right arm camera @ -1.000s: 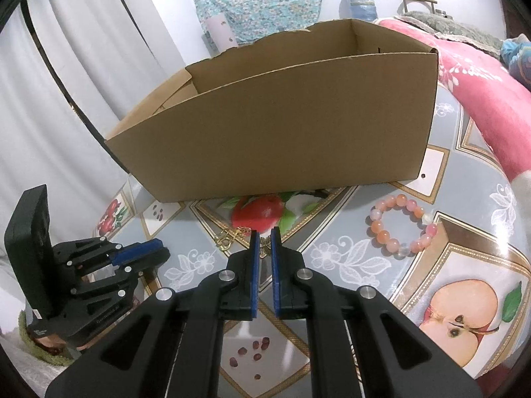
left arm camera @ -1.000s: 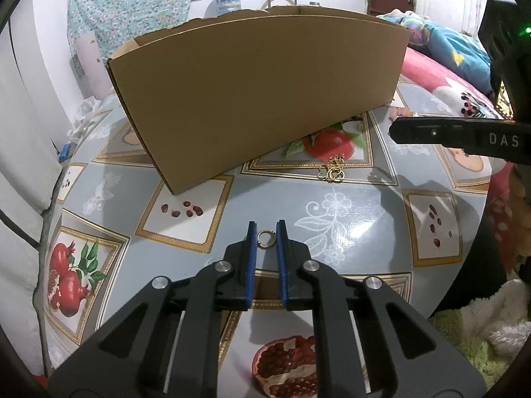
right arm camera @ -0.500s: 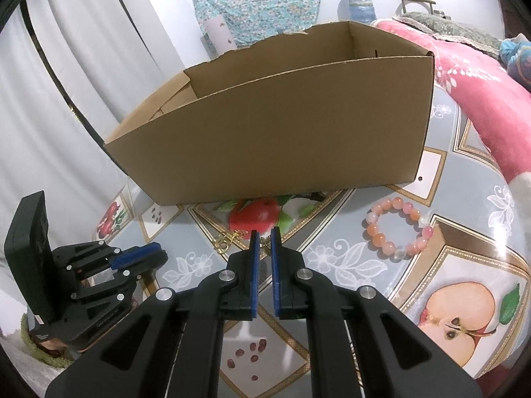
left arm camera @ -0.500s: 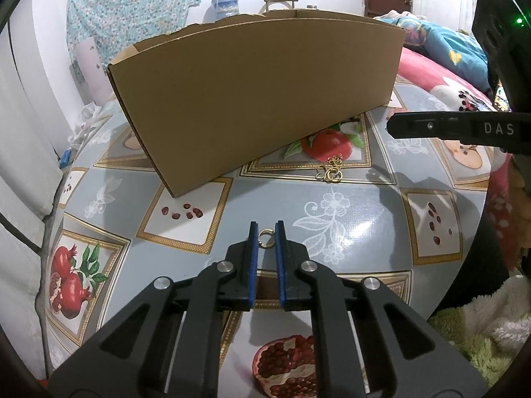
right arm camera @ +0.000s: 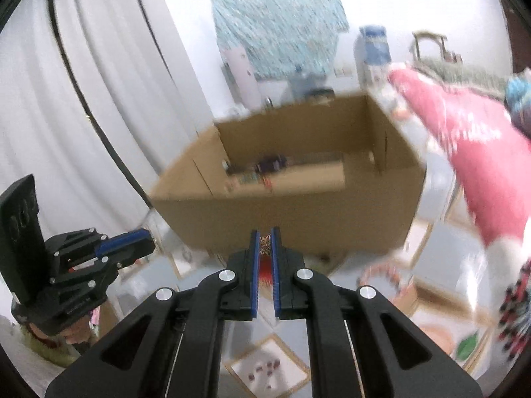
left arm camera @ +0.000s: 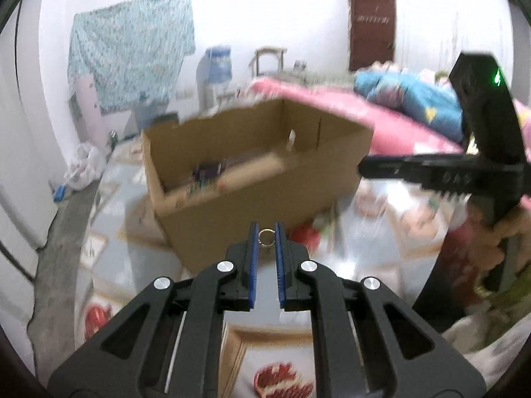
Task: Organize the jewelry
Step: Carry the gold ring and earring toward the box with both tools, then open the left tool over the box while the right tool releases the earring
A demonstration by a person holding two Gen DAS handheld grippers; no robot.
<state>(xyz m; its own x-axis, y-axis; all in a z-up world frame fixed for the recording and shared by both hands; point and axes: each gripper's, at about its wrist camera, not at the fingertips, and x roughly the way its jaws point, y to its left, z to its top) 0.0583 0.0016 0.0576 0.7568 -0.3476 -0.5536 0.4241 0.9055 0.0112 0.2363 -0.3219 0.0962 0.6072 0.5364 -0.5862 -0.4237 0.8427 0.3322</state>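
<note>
In the left view, the left gripper (left arm camera: 265,232) pinches a gold ring (left arm camera: 266,237) at frame centre, below the open box (left arm camera: 232,212). In the right view, the right gripper (right arm camera: 264,239) pinches a small gold ornament (right arm camera: 265,244) at centre, just below the box's near wall. Both are raised off the table (right arm camera: 441,265); the box's top lies open above them.

Each camera rides just behind its own tongs, raised above the table (left arm camera: 375,258) and looking slightly down into the open box (left arm camera: 252,172). The left view faces it from the left, the right from the right (right arm camera: 292,179). Both share the box, the wall cloth (left arm camera: 129,66) and each other's tongs.
</note>
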